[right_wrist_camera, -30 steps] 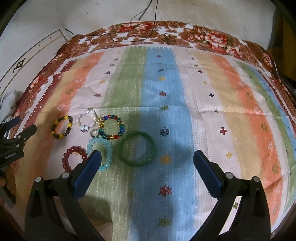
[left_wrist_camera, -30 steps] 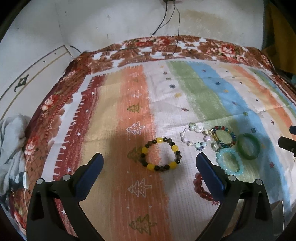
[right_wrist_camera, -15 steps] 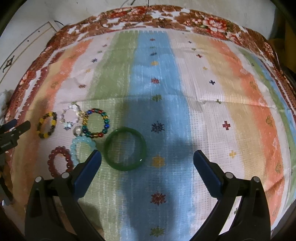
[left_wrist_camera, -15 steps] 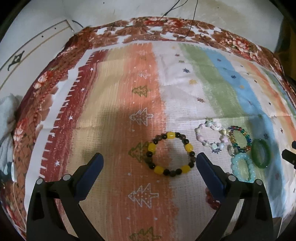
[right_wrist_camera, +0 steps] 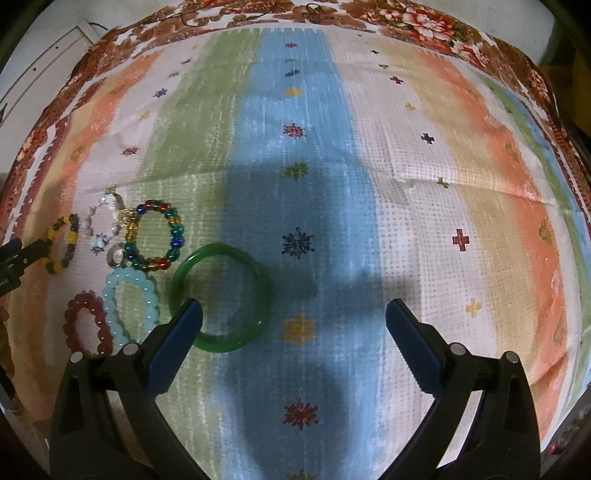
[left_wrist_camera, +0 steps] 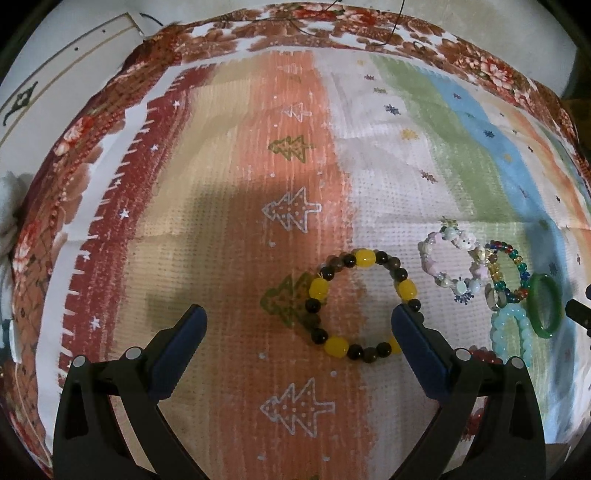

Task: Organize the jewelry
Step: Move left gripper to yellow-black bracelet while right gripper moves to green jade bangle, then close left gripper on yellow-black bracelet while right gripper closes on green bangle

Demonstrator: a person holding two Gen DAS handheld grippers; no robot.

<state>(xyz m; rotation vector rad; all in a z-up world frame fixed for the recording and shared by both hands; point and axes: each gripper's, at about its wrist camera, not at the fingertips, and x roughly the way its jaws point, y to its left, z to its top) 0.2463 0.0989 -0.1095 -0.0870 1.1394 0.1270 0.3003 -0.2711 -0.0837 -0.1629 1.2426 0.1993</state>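
Several bracelets lie on a striped cloth [left_wrist_camera: 221, 221]. A yellow-and-dark bead bracelet [left_wrist_camera: 364, 258] sits just ahead of my open left gripper [left_wrist_camera: 299, 317], whose right finger overlaps its right side. Beside it lie a white charm bracelet [left_wrist_camera: 430, 258], a multicolour bead bracelet [left_wrist_camera: 522, 266], a pale blue one [left_wrist_camera: 496, 328] and a green bangle [left_wrist_camera: 530, 302]. In the right wrist view my open right gripper [right_wrist_camera: 294, 314] is low over the cloth, its left finger covering the lower-left rim of the green bangle [right_wrist_camera: 221, 249]. A red bracelet [right_wrist_camera: 74, 310] lies beside the pale blue one [right_wrist_camera: 110, 295].
The cloth's floral border [right_wrist_camera: 406, 18] marks the far edge, with thin black cables [left_wrist_camera: 399, 14] crossing it. A white fabric bundle [left_wrist_camera: 7, 210] sits off the left edge. A wide bare stretch of cloth [right_wrist_camera: 443, 184] lies right of the bangle.
Both grippers have come lower and closer to the bracelets. The left one has reached the yellow-and-dark bracelet, the right one the green bangle. Both stayed open and no bracelet has moved.
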